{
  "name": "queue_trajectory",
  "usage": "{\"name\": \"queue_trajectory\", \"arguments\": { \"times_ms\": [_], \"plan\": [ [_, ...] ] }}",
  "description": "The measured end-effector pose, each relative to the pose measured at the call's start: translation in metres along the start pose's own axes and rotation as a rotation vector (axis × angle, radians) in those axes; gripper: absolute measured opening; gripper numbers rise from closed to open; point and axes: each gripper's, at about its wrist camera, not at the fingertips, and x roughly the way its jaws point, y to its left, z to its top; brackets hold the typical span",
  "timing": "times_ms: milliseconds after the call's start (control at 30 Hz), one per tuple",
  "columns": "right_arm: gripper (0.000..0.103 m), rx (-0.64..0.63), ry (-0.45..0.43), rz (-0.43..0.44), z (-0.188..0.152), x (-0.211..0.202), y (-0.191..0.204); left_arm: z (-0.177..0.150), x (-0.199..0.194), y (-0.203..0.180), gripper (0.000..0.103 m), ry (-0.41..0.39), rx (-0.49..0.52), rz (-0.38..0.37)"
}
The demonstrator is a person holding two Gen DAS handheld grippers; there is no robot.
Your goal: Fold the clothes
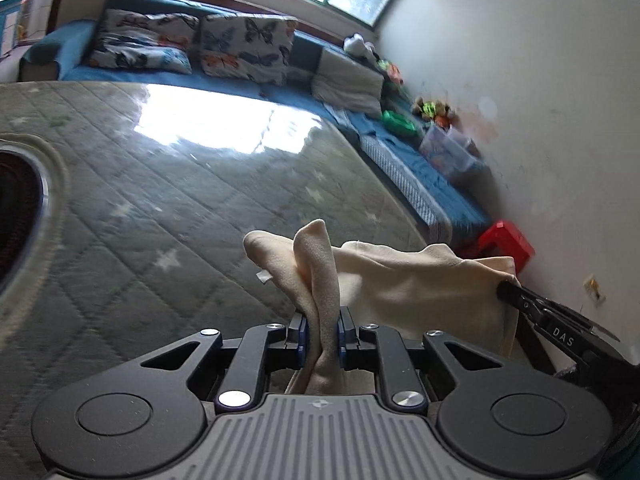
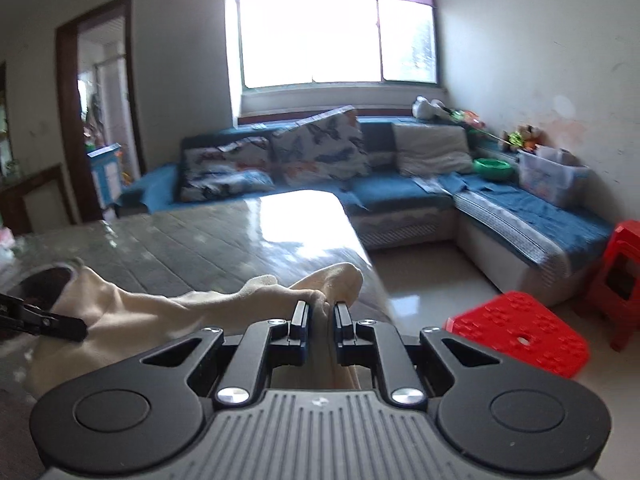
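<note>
A cream-coloured garment (image 1: 404,284) hangs stretched between both grippers above the table. My left gripper (image 1: 322,330) is shut on a bunched edge of it, with folds sticking up past the fingers. In the left wrist view the right gripper (image 1: 508,290) pinches the cloth's far right corner. In the right wrist view my right gripper (image 2: 321,316) is shut on the garment (image 2: 160,312), whose bunched tips poke up ahead of the fingers. The left gripper (image 2: 78,330) shows at the left edge there, clamped on the cloth's other end.
A table with a grey quilted cover (image 1: 168,200) under glossy plastic lies below. A round dark opening (image 1: 16,208) sits at its left. Behind stands a blue L-shaped sofa (image 2: 400,188) with butterfly cushions. Red plastic stools (image 2: 520,336) stand on the floor at right.
</note>
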Motion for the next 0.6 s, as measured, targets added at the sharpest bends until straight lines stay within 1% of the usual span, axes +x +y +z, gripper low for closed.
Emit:
{"name": "queue_trajectory", "arguments": {
  "times_ms": [33,100,133,167,200,233,267,400,433,467,533,600],
  "plan": [
    [0.012,0.004,0.018,-0.015,-0.004,0.004,-0.004,-0.002,0.003,0.001,0.02,0.012,0.001,0.01],
    [0.012,0.006,0.055,-0.048,-0.014,0.013,-0.011,-0.005,0.01,0.003,0.021,0.035,0.004,0.031],
    [0.014,0.007,0.071,-0.061,-0.018,0.017,-0.013,-0.007,0.011,0.005,0.024,0.041,0.007,0.043],
    [0.016,0.006,0.072,-0.057,-0.018,0.018,-0.012,-0.009,0.01,0.007,0.029,0.039,0.012,0.059],
    [0.016,0.006,0.072,-0.054,-0.018,0.02,-0.011,-0.01,0.009,0.008,0.03,0.034,0.018,0.078],
    [0.016,0.005,0.073,-0.05,-0.017,0.022,-0.009,-0.01,0.008,0.01,0.035,0.03,0.02,0.094],
    [0.016,0.005,0.074,-0.046,-0.017,0.023,-0.008,-0.01,0.006,0.012,0.038,0.025,0.016,0.103],
    [0.017,0.002,0.077,-0.032,-0.017,0.03,-0.003,-0.01,0.003,0.013,0.038,0.008,0.013,0.106],
    [0.017,0.003,0.08,-0.024,-0.017,0.032,-0.002,-0.009,0.004,0.011,0.039,0.007,0.019,0.106],
    [0.017,0.012,0.094,0.004,-0.016,0.037,0.002,-0.009,0.006,0.009,0.041,0.008,0.025,0.106],
    [0.018,0.011,0.11,0.026,-0.017,0.046,0.01,-0.009,0.008,0.006,0.041,0.012,0.04,0.106],
    [0.019,0.004,0.117,0.028,-0.017,0.054,0.015,-0.01,0.011,0.004,0.041,0.015,0.059,0.107]
  ]
}}
